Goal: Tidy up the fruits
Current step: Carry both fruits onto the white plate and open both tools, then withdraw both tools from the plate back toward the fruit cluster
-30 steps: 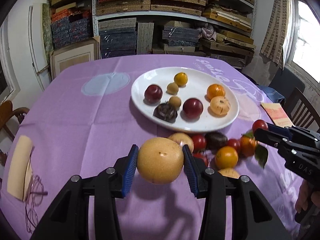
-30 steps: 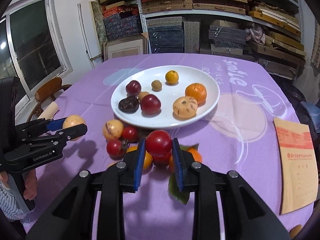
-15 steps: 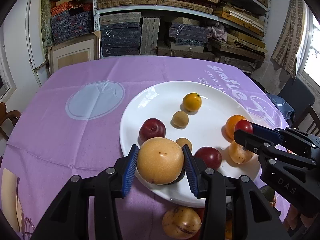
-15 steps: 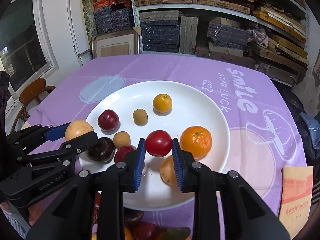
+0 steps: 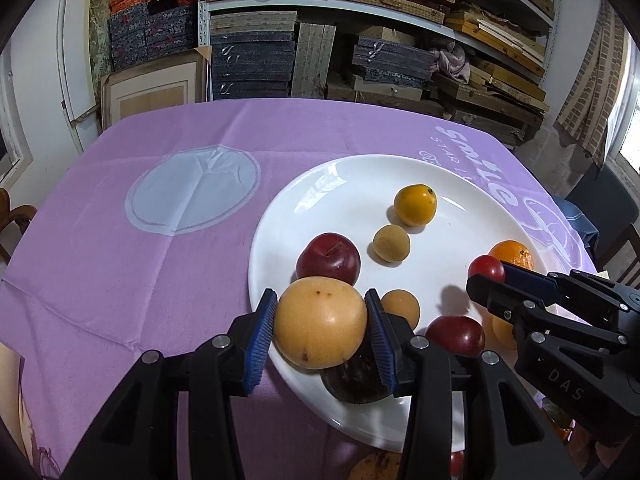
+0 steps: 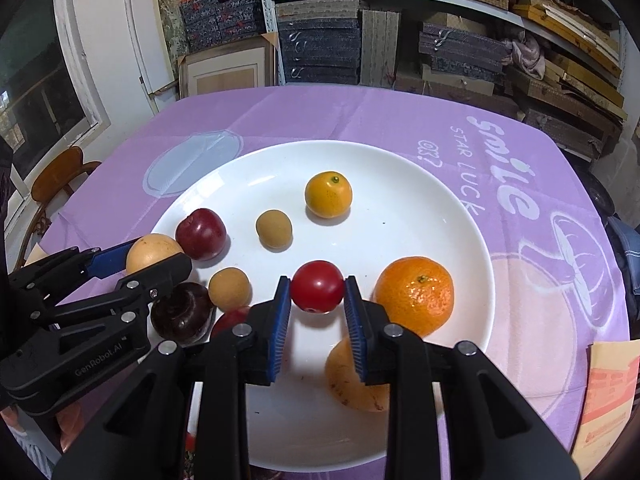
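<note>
My left gripper [image 5: 320, 322] is shut on a large tan pear [image 5: 320, 322], held over the near left rim of the white plate [image 5: 360, 184]. My right gripper [image 6: 317, 294] is shut on a small red tomato [image 6: 317, 287] above the plate's [image 6: 400, 208] middle. Each gripper shows in the other's view: the right one [image 5: 490, 276] at the right, the left one [image 6: 156, 258] at the left. On the plate lie a red plum [image 6: 201, 234], a yellow citrus [image 6: 329, 194], two small tan fruits [image 6: 274, 229], a dark fruit [image 6: 182, 312] and an orange [image 6: 415, 296].
The plate sits on a purple tablecloth [image 5: 160, 280] with white print. More fruit [image 5: 376, 466] lies on the cloth near the plate's front edge. A paper envelope [image 6: 604, 400] lies at the right. Shelves of stacked boxes [image 5: 360, 40] stand behind the table, and wooden chairs [image 6: 60, 176] beside it.
Both grippers moved forward from the loose fruit pile to over the plate, carrying the pear and the tomato. The plate now fills the views and sits closer beneath the fingers.
</note>
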Motion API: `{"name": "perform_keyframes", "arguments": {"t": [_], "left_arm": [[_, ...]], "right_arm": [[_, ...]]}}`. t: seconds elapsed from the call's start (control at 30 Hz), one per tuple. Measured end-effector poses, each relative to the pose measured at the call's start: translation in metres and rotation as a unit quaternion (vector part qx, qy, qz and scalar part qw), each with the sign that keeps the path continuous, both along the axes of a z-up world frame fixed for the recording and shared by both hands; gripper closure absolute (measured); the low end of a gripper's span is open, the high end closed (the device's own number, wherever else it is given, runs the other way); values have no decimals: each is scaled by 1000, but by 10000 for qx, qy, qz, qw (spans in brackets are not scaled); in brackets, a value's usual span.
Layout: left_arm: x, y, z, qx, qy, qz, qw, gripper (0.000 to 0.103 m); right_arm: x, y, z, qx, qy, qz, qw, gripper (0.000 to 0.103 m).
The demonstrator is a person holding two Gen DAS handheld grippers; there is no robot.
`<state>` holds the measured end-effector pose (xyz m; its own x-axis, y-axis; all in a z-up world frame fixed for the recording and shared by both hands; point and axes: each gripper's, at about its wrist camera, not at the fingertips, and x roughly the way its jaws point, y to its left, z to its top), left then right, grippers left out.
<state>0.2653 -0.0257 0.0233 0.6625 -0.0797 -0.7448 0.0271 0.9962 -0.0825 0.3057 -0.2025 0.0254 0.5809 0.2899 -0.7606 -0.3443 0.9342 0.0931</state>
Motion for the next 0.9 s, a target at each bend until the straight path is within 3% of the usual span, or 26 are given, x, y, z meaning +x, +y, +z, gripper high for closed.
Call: {"name": "perform_keyframes", "arguments": {"t": [0.1, 0.37, 0.57, 0.8, 0.9], "left_arm": [[4, -4, -1, 174, 34, -21, 9998, 57], [13, -6, -5, 182, 197, -69, 9996, 57], [4, -5, 10, 236, -56, -42, 9997, 34], [-31, 10, 47, 179, -326, -18, 9993, 31], [-58, 17, 60, 165, -456, -28, 9988, 27]], "right_arm": [[5, 2, -3, -59, 65, -13, 10000, 75], [3, -5, 1, 46, -7, -75, 10000, 75], [-13, -16, 27, 192, -254, -114, 9994, 73], [-70, -47, 69, 412, -791, -222, 9958, 62], [-108, -65, 82, 606, -1041, -317, 9922, 49]]}}
